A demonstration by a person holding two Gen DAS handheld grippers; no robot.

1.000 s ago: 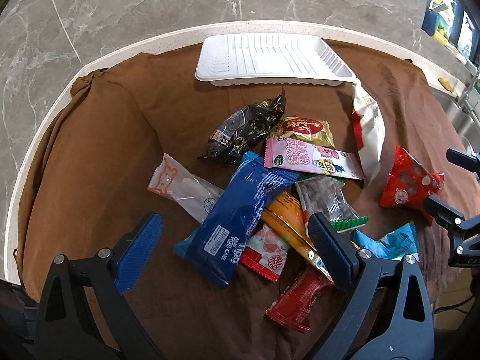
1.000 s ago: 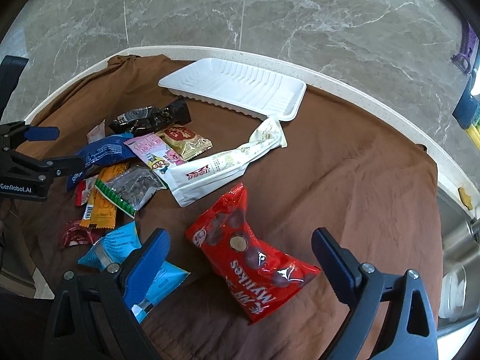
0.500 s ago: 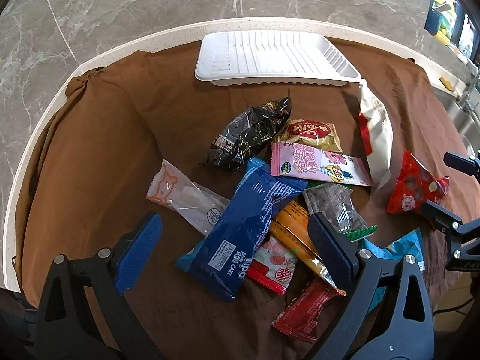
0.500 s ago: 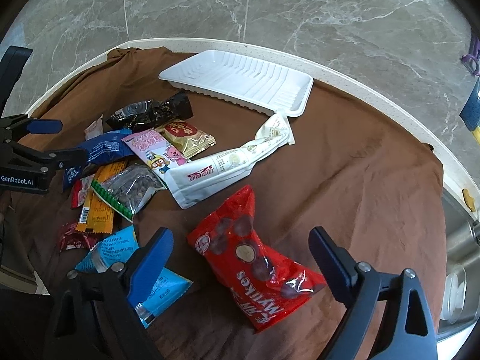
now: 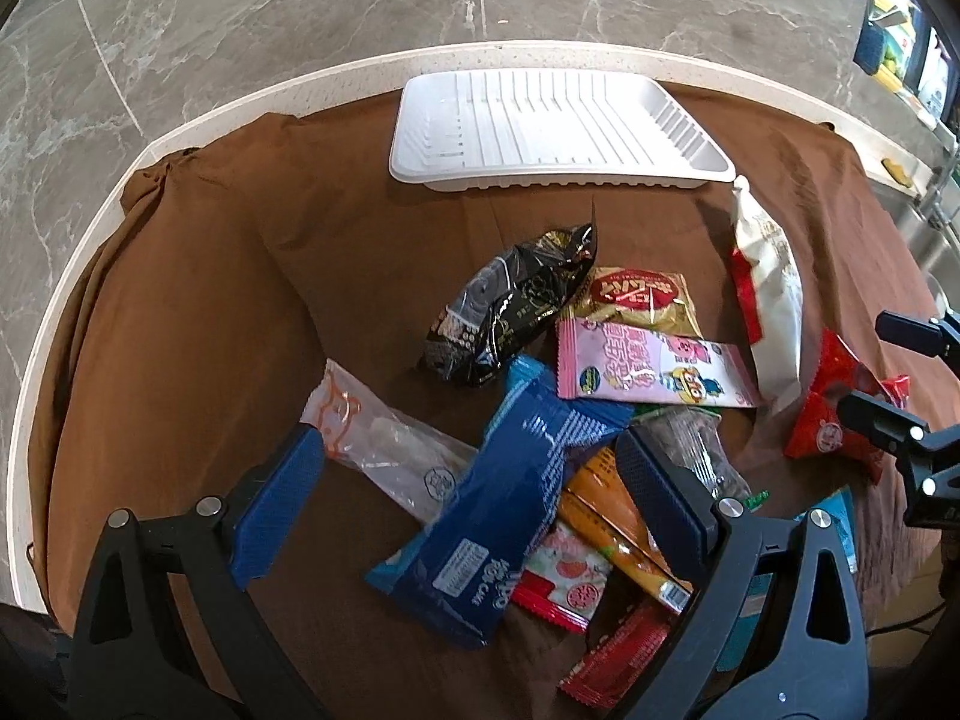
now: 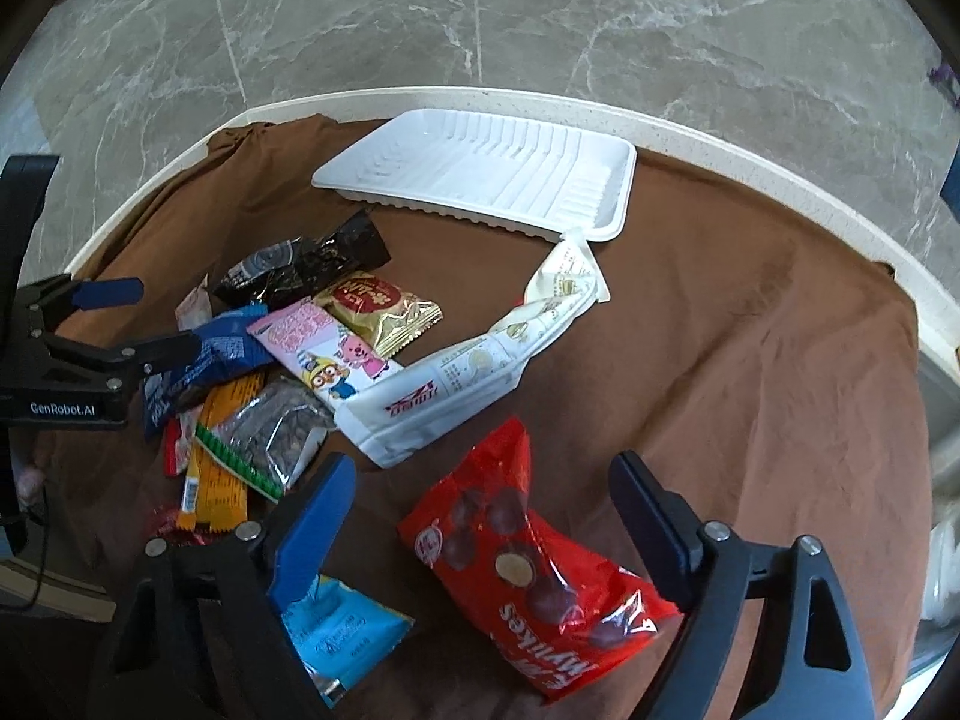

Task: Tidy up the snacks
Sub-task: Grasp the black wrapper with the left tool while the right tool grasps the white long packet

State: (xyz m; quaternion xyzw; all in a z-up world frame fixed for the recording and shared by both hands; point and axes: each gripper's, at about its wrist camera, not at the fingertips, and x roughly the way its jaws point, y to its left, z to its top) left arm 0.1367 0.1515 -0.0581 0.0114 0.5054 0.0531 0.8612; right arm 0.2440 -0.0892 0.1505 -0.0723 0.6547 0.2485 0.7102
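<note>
Both tools hang over a round desk (image 6: 750, 162) draped in a brown cloth (image 6: 750, 372). Left tool (image 5: 468, 492) stands spread above the heap of snacks, its blue pads on either side of a dark blue cake wrapper (image 5: 510, 510) without pressing on it. Right tool (image 6: 480, 516) points steeply down with its jaws wide but closing; a red bag of chocolate balls (image 6: 540, 576) lies on the cloth between them, and the pads are not touching it. Just beside that tool's left finger lies a light blue packet (image 6: 336, 630). Up from the red bag, a long white pouch (image 6: 480, 360) runs diagonally, its far end touching the corner of a white ribbed tray (image 6: 492, 180) that sits at the far edge of the cloth with nothing in it. Left of the pouch the rest of the snacks overlap in a pile: a pink cartoon wrapper (image 6: 324, 354), a gold packet with a red label (image 6: 378, 306), a black wrapper (image 6: 300, 264), a clear bag of seeds with a green edge (image 6: 270, 432), and an orange bar (image 6: 222, 456). A clear wrapper with an orange print (image 5: 378, 444) lies at the left of the pile, partly under the blue one.
</note>
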